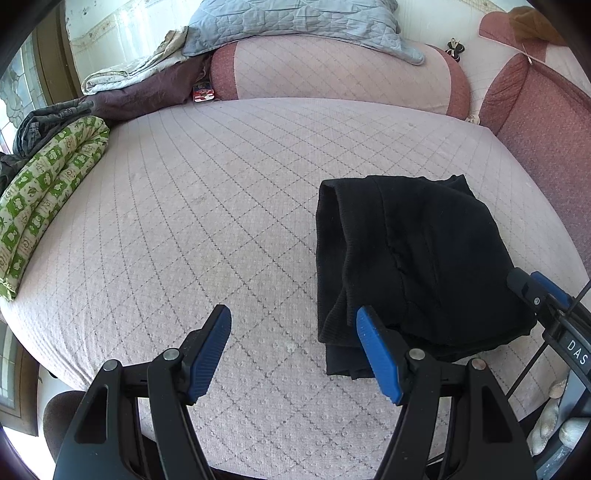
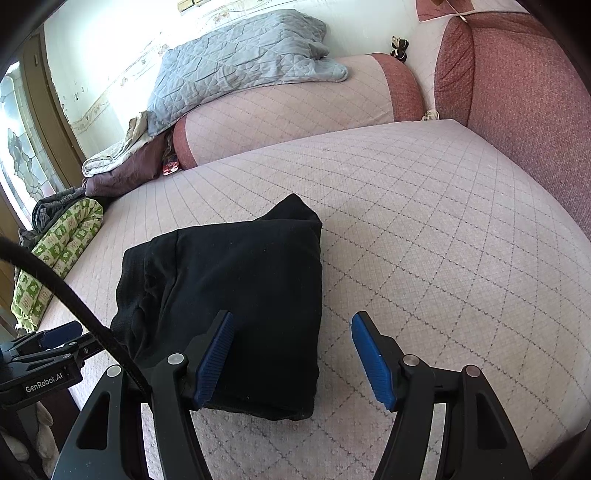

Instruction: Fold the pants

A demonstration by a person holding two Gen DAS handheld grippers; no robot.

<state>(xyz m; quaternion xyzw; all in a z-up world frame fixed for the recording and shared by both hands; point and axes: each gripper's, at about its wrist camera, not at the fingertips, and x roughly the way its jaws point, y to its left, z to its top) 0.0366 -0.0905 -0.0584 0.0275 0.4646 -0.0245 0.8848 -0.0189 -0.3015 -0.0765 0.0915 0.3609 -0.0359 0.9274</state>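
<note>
A: Left wrist view sits low over the near edge of the quilted seat [image 1: 207, 206], angled steeply down and toward the back bolster [image 1: 332, 70].

B: Right wrist view, same near edge, further right, less steep, close above the black pants [image 2: 236, 295].

A: Shared: seat, pants [image 1: 417, 258], bolster [image 2: 295, 118], grey quilt [image 1: 295, 22], green bedding [image 1: 48, 192] along the left edge.

The pants [image 2: 236, 295] are showing plain black. The bed cover [image 1: 229, 206] is showing pale pink with a grey diamond grid. The folded cloth [image 1: 44, 206] at the bed's left edge is showing green-and-cream print. The quilt [image 2: 236, 62] is showing grey-blue. Blue pads are lining the black fingers [image 2: 216, 354].
</note>
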